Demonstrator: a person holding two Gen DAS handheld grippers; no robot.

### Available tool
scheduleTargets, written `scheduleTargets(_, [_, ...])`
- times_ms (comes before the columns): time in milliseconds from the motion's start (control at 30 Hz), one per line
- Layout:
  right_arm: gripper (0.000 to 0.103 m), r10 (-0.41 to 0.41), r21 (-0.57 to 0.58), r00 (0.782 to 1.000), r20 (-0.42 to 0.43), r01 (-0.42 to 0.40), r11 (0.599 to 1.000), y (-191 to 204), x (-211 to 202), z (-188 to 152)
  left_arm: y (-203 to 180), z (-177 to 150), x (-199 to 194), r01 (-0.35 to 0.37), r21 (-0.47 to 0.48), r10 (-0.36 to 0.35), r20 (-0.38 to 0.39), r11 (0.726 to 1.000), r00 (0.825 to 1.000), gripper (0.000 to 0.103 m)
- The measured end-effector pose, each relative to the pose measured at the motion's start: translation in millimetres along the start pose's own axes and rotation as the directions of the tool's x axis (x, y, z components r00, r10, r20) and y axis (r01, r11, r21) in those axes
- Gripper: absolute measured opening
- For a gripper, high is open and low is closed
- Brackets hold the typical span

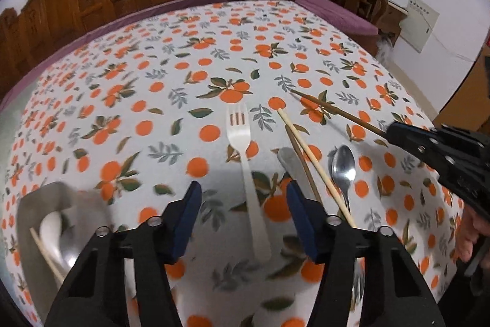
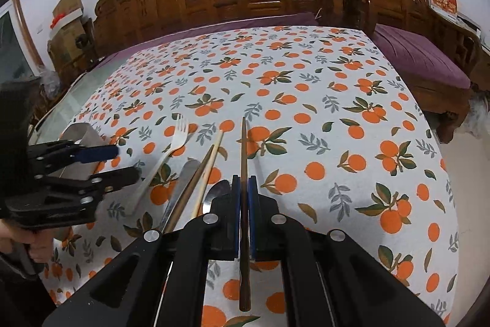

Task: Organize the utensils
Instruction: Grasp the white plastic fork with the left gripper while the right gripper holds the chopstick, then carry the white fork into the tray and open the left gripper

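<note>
Right wrist view first: our right tool is clamped on a dark brown wooden chopstick, held partway along its length so that the tip runs forward and the butt hangs back beneath the camera, apparently lifted off the orange-patterned tablecloth of the worktop. Just to its left lie the utensils not yet sorted: a second dark brown chopstick crossed with a pale bamboo chopstick, a steel table knife, a steel spoon partly hidden behind our tool, and, a little farther left, a white plastic fork. Our left tool hangs with its jaws apart, holding nothing, straddling the fork's handle from above. Farther left again stands the grey metal utensil holder, which already contains what looks like a pale chopstick and a white spoon. To do this step well, we judge that we should carry the gripped chopstick over the loose pile rather than through it, tilt it tip-down before reaching the holder's mouth, and let go only once the lower end is inside. We should also keep the two tools apart, as the left one stands between us and the holder.
</note>
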State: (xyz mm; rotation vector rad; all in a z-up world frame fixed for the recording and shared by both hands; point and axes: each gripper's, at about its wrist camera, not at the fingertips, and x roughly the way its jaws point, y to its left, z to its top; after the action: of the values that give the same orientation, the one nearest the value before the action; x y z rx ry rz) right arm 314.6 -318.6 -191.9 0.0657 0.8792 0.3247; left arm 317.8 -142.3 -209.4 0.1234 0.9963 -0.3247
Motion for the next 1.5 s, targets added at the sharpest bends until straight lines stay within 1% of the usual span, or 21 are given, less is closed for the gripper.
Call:
scheduleTargets(33, [0.006,0.003,0.001,1.0,0.002,-0.003,1.0,-0.1,-0.2,0.3,-1.4,2.0,6.9,0.003,-0.005,-0.003,-0.013,1.0,1.0,0.046])
scheduleTargets(100, [0.006,0.011,0.003,1.0,0.006,-0.011,1.0,-0.6,-0.2,1.0,-3.9,4.4,17.9,0.0,-0.009,-0.001,-0.032,1.0,0.999,0.043])
scheduleTargets(167, [0.006,0.01,0.004,1.0,0.006,-0.01,1.0,-0.7,0.0,1.2,-6.9,5.8,26.7,-0.009,-0.004,0.009,-0.045,1.0,0.999,0.037])
scheduleTargets(200, [0.006,0.012,0.005,1.0,0.007,-0.012,1.0,-0.8,-0.6,1.4,-7.8,6.0,29.2,-0.015,0.001,0.015,-0.048,1.0,0.999,0.034])
scheduleTargets(267, [0.006,0.018,0.008,1.0,0.01,-0.018,1.0,-0.9,-1.0,2.1,-9.3,6.7,34.0,-0.034,0.009,0.035,-0.052,0.999,0.998,0.033])
scheduleTargets(300, [0.006,0.017,0.008,1.0,0.009,-0.018,1.0,-0.8,-0.9,2.4,-10.6,6.6,36.2,-0.055,0.02,0.056,-0.053,0.998,0.997,0.03])
scheduleTargets(367, [0.006,0.019,0.007,1.0,0.009,-0.019,1.0,-0.3,-1.3,2.6,-10.8,6.4,38.0,-0.059,0.023,0.06,-0.051,0.998,0.997,0.025])
scheduleTargets(400, [0.006,0.02,0.005,1.0,0.009,-0.02,1.0,-0.1,-1.4,2.8,-9.9,6.7,37.5,-0.056,0.02,0.057,-0.05,0.998,0.997,0.019])
scheduleTargets(433, [0.006,0.02,0.004,1.0,0.009,-0.02,1.0,0.5,-1.0,2.9,-9.3,6.6,37.3,-0.056,0.018,0.057,-0.051,0.998,0.997,0.008])
scheduleTargets(533, [0.006,0.022,-0.006,1.0,0.009,-0.022,1.0,4.3,-0.9,3.2,-9.0,5.1,34.5,-0.056,0.027,0.057,-0.053,0.998,0.997,0.007])
scheduleTargets(667, [0.006,0.024,-0.031,1.0,0.006,-0.023,0.999,13.5,0.0,3.7,-7.2,1.7,23.2,-0.066,0.032,0.067,-0.033,0.997,0.997,0.006])
scheduleTargets(1067, [0.006,0.064,-0.088,0.997,0.033,-0.061,0.994,47.3,-12.9,8.1,7.1,-11.2,-36.5,-0.088,0.013,0.087,0.031,0.996,0.996,0.006])
scheduleTargets(1333, [0.006,0.1,-0.134,0.994,0.039,-0.094,0.986,76.2,-19.0,8.2,20.6,-23.6,-69.1,-0.119,0.002,0.119,0.052,0.993,0.992,0.006])
scheduleTargets(1500, [0.006,0.114,-0.174,0.993,0.033,-0.107,0.979,97.1,-20.5,5.5,34.3,-33.2,-84.1,-0.134,-0.02,0.135,0.059,0.991,0.989,0.006])
